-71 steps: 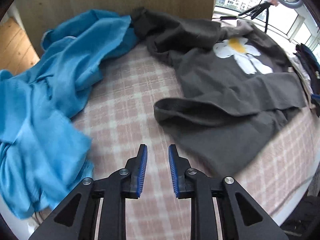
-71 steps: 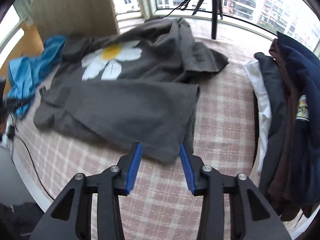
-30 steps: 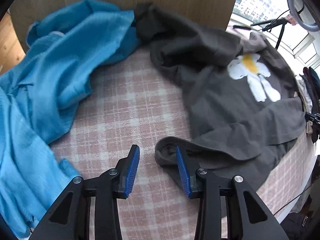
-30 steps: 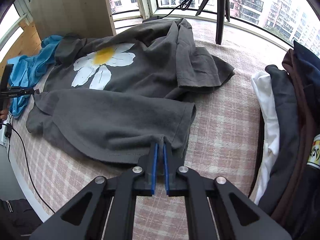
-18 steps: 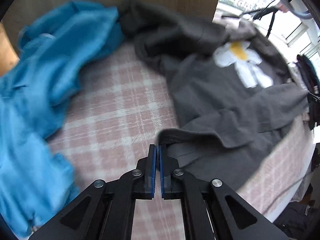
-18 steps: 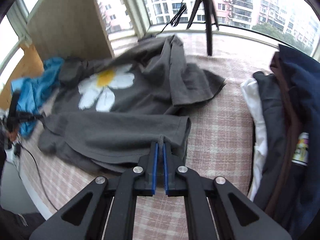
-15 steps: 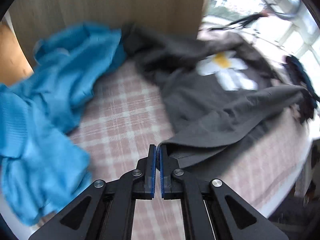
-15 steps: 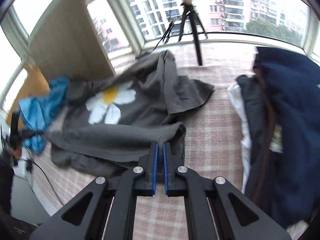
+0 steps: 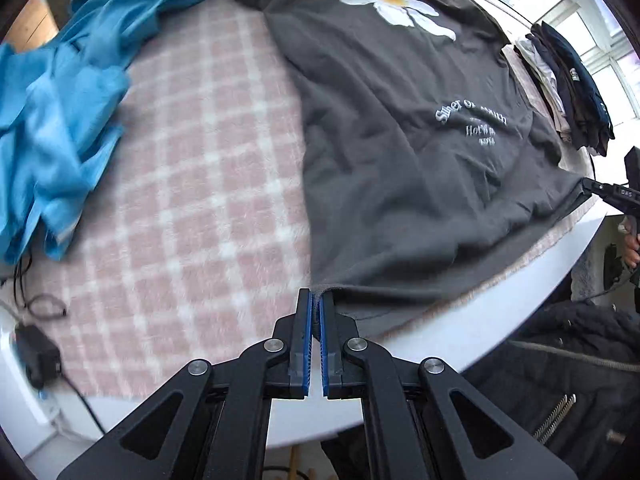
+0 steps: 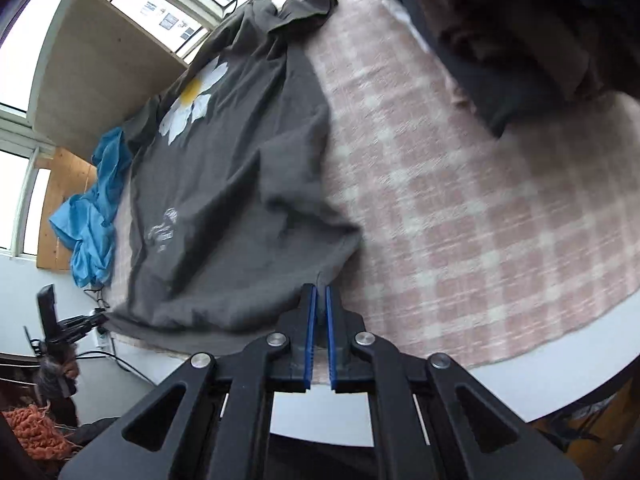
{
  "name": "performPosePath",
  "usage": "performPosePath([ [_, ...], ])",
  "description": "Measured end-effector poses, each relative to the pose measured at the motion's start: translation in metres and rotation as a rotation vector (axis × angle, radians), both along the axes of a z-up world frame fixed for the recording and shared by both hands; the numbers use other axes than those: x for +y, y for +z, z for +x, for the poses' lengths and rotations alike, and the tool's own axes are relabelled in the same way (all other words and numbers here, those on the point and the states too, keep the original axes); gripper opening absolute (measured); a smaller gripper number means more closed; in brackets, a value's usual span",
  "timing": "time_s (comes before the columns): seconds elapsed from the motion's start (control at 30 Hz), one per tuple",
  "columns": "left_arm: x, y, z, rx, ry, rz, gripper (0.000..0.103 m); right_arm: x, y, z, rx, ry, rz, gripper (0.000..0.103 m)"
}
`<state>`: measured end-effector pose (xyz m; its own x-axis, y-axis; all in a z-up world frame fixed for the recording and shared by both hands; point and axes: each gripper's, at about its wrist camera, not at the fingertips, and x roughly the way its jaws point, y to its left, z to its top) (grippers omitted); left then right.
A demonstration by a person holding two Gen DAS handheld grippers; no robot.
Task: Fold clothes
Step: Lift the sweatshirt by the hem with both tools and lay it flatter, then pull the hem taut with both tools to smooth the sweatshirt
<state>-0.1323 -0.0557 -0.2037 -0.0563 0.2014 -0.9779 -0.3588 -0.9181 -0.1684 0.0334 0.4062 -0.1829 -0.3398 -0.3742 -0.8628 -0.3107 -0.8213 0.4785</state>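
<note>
The left gripper (image 9: 316, 304) and right gripper (image 10: 320, 300) are each clamped tight on a hem corner of the grey T-shirt (image 9: 400, 152), which lies print-up on the checked blanket (image 9: 200, 184); the paired pinch apparently spreads it flat for folding.

Left tongs (image 9: 315, 304) and right tongs (image 10: 320, 298) now clamped on the hem corners, grey T-shirt (image 9: 400, 140) unfolded flat toward the desk edge, white lettering uncovered
</note>
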Motion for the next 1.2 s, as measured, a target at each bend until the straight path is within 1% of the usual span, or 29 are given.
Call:
performPosePath([
  [0.03,0.004,0.004,-0.011,0.025,0.000,0.010,0.003,-0.001,0.005,-0.007,0.024,0.002,-0.006,0.005],
  [0.07,0.009,0.017,-0.027,0.067,-0.007,0.009,0.002,0.001,0.018,-0.020,0.066,0.003,-0.011,0.005],
  [0.1,0.013,0.038,-0.046,0.132,-0.018,-0.001,0.002,0.003,0.040,-0.038,0.120,0.006,-0.006,0.005],
  [0.13,0.015,0.072,-0.067,0.211,-0.018,-0.001,0.002,0.005,0.066,-0.057,0.179,0.009,0.006,0.005],
  [0.17,0.017,0.107,-0.087,0.290,-0.018,0.000,0.002,0.007,0.101,-0.073,0.249,0.011,0.031,0.005],
  [0.23,0.015,0.200,-0.113,0.484,-0.002,-0.003,0.002,0.007,0.186,-0.100,0.404,0.014,0.101,0.005],
  [0.3,0.008,0.281,-0.107,0.641,-0.001,0.004,0.002,0.002,0.275,-0.100,0.560,0.019,0.172,0.005],
  [0.33,0.004,0.322,-0.104,0.719,0.000,0.007,0.003,-0.001,0.311,-0.091,0.619,0.014,0.205,0.005],
  [0.37,0.002,0.351,-0.093,0.775,-0.004,0.002,0.003,-0.003,0.341,-0.078,0.664,0.005,0.236,0.005],
  [0.4,0.000,0.372,-0.080,0.821,-0.018,-0.008,0.003,-0.005,0.363,-0.065,0.693,-0.001,0.257,0.005],
  [0.43,-0.002,0.388,-0.065,0.855,-0.038,-0.015,0.003,-0.007,0.378,-0.051,0.710,-0.005,0.272,0.005],
  [0.47,-0.005,0.393,-0.054,0.861,-0.048,-0.022,0.003,-0.008,0.386,-0.037,0.716,-0.013,0.279,0.005],
  [0.5,-0.008,0.397,-0.043,0.866,-0.057,-0.029,0.003,-0.007,0.385,-0.024,0.705,-0.026,0.273,0.005],
  [0.53,-0.010,0.390,-0.033,0.839,-0.063,-0.029,0.003,-0.005,0.378,-0.013,0.679,-0.035,0.256,0.005],
  [0.57,-0.012,0.384,-0.023,0.811,-0.069,-0.028,0.003,-0.004,0.363,-0.004,0.643,-0.032,0.228,0.005],
  [0.6,-0.010,0.368,-0.014,0.784,-0.088,-0.060,0.003,-0.004,0.345,0.005,0.604,-0.024,0.194,0.005],
  [0.63,-0.007,0.349,-0.002,0.749,-0.105,-0.097,0.003,-0.005,0.327,0.012,0.566,-0.016,0.164,0.005],
  [0.7,-0.003,0.306,0.016,0.659,-0.125,-0.125,0.003,-0.006,0.286,0.027,0.488,-0.005,0.112,0.005],
  [0.77,0.002,0.246,0.037,0.528,-0.126,-0.144,0.003,0.000,0.228,0.045,0.406,-0.009,0.055,0.005],
  [0.83,0.007,0.172,0.046,0.388,-0.123,-0.186,0.003,0.006,0.164,0.054,0.305,-0.031,-0.015,0.005],
  [0.87,0.010,0.141,0.051,0.330,-0.124,-0.194,0.003,0.010,0.131,0.057,0.250,-0.050,-0.043,0.005],
  [0.93,0.017,0.081,0.062,0.225,-0.132,-0.218,0.003,0.015,0.068,0.063,0.150,-0.077,-0.068,0.005],
  [0.97,0.021,0.053,0.068,0.179,-0.139,-0.234,0.003,0.014,0.044,0.065,0.109,-0.079,-0.069,0.005],
  [1.03,0.021,0.019,0.079,0.109,-0.122,-0.217,0.003,0.010,0.001,0.070,0.034,-0.067,-0.060,0.005],
  [1.07,0.021,0.001,0.085,0.074,-0.113,-0.208,0.003,0.006,-0.015,0.071,0.007,-0.048,-0.042,0.005],
  [1.13,0.020,-0.012,0.089,0.064,-0.105,-0.235,0.003,-0.003,-0.033,0.073,-0.028,0.001,-0.008,0.005],
  [1.17,0.019,-0.017,0.091,0.061,-0.099,-0.247,0.003,-0.005,-0.035,0.074,-0.045,0.018,0.018,0.006],
  [1.2,0.017,-0.016,0.091,0.061,-0.090,-0.240,0.003,-0.005,-0.036,0.076,-0.063,0.035,0.050,0.007],
])
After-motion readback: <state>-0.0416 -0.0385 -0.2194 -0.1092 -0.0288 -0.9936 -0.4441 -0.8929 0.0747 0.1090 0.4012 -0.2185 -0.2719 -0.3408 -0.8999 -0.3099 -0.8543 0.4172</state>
